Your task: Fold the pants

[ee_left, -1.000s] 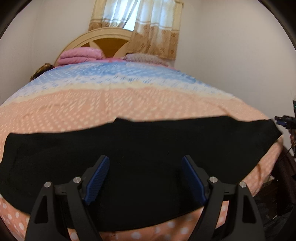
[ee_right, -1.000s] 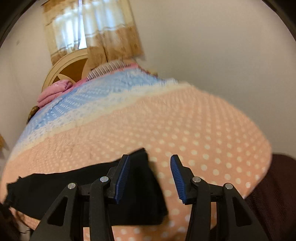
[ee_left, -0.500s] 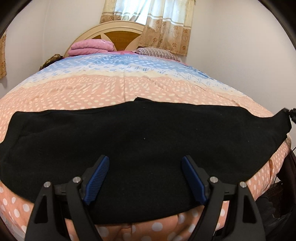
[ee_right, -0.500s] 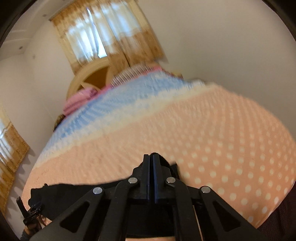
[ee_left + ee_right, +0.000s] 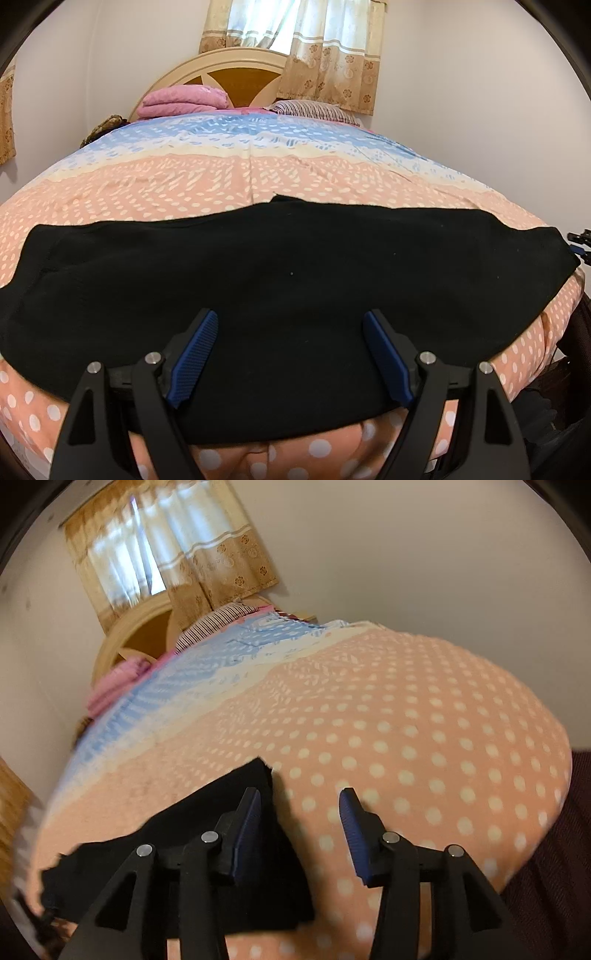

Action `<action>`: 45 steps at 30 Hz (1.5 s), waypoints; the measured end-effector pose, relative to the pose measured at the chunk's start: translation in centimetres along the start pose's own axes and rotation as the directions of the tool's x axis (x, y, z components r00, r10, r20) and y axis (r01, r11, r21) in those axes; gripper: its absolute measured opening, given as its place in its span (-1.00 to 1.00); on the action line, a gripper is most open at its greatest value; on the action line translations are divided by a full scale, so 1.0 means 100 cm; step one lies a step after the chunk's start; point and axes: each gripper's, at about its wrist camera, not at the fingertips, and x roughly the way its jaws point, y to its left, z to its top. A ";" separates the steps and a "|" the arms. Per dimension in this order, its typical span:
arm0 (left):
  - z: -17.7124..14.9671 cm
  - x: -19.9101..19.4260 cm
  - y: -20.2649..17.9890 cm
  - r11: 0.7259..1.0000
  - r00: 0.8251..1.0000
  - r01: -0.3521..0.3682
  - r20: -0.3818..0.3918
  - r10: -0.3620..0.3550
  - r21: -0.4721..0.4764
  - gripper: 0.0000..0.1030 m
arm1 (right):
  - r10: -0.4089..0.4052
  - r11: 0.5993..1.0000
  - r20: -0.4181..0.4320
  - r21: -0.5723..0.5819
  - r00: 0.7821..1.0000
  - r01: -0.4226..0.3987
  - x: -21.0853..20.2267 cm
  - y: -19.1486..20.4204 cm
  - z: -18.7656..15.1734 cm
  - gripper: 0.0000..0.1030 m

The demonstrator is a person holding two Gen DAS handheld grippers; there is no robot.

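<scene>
While black pants (image 5: 288, 280) lie crosswise on bed (image 5: 221, 184), left gripper (image 5: 290, 358) held agape over middle; right gripper (image 5: 299, 830) agape, empty, at right end.

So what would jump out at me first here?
The black pants spread flat across the near end of the dotted bedspread. Then the left hand-held gripper, open over the pants, and the right hand-held gripper, open at their right edge. Pink blankets sit by the headboard.
</scene>
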 end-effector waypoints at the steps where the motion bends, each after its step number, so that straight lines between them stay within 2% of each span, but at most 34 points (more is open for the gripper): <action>1: 0.000 0.000 0.000 1.000 1.000 -0.001 0.001 0.001 0.001 0.64 | -0.002 1.000 0.004 -0.001 1.000 0.002 -0.006 -0.002 -0.003 -0.10; 3: 0.000 0.000 0.001 1.000 1.000 -0.003 0.002 0.003 0.002 0.65 | 0.008 0.999 -0.008 -0.038 1.000 -0.009 -0.012 0.001 -0.012 -0.10; 6: 0.000 -0.001 0.003 1.000 1.000 -0.009 0.002 0.009 0.007 0.65 | -0.075 0.990 -0.073 -0.121 0.995 0.066 0.001 0.007 -0.026 -0.11; 9: 0.001 -0.004 0.006 1.000 1.000 -0.023 -0.001 0.023 0.017 0.65 | -0.142 0.973 -0.046 -0.191 0.989 0.131 0.000 0.017 -0.030 -0.11; 12: 0.006 -0.013 0.015 0.996 0.997 -0.079 0.018 0.079 0.031 0.66 | -0.152 0.966 0.015 -0.208 0.988 0.152 -0.017 0.031 -0.025 -0.11; 14: 0.012 -0.021 0.027 0.992 0.992 -0.121 0.044 0.120 0.026 0.70 | -0.115 0.967 0.043 -0.224 0.992 0.122 -0.031 0.049 -0.020 -0.11; 16: 0.018 -0.025 0.042 0.988 0.986 -0.153 0.066 0.152 0.007 0.78 | -0.043 0.963 0.039 -0.265 0.998 0.051 -0.036 0.078 -0.017 -0.11; 19: 0.018 -0.023 0.056 0.988 0.986 -0.153 0.067 0.155 -0.025 0.80 | 0.060 0.941 -0.011 -0.334 0.998 -0.061 -0.027 0.128 -0.017 -0.11; 22: 0.010 -0.017 0.059 0.988 0.986 -0.155 0.060 0.156 -0.028 0.80 | 0.161 0.898 -0.065 -0.405 0.985 -0.173 -0.007 0.192 -0.022 -0.11; 25: -0.001 -0.013 0.061 0.978 0.977 -0.211 0.039 0.210 0.005 0.80 | 0.252 0.843 -0.143 -0.454 0.957 -0.289 0.023 0.259 -0.036 -0.11; 28: -0.002 -0.016 0.068 0.970 0.969 -0.241 0.049 0.240 0.014 0.80 | 0.305 0.796 -0.286 -0.446 0.908 -0.408 0.064 0.325 -0.057 -0.11; 30: 0.001 -0.020 0.077 0.968 0.966 -0.250 0.058 0.250 -0.017 0.80 | 0.307 0.778 -0.337 -0.450 0.890 -0.439 0.082 0.358 -0.072 -0.11; 32: 0.001 -0.018 0.089 0.967 0.968 -0.246 0.040 0.249 -0.059 0.80 | 0.312 0.753 -0.418 -0.439 0.853 -0.490 0.108 0.394 -0.090 -0.11; 35: -0.003 -0.018 0.092 0.970 0.971 -0.232 0.048 0.236 -0.075 0.80 | 0.303 0.727 -0.497 -0.431 0.813 -0.535 0.136 0.441 -0.118 -0.11; 39: -0.006 -0.017 0.087 0.968 0.968 -0.241 0.059 0.245 -0.067 0.87 | 0.295 0.721 -0.556 -0.405 0.777 -0.563 0.160 0.480 -0.149 -0.11; 42: -0.005 -0.016 0.088 0.968 0.968 -0.242 0.059 0.246 -0.066 0.89 | 0.280 0.713 -0.576 -0.412 0.768 -0.568 0.168 0.507 -0.159 -0.11; 45: -0.004 -0.014 0.088 0.968 0.967 -0.245 0.056 0.248 -0.057 0.93 | 0.267 0.721 -0.620 -0.380 0.738 -0.580 0.182 0.525 -0.166 -0.12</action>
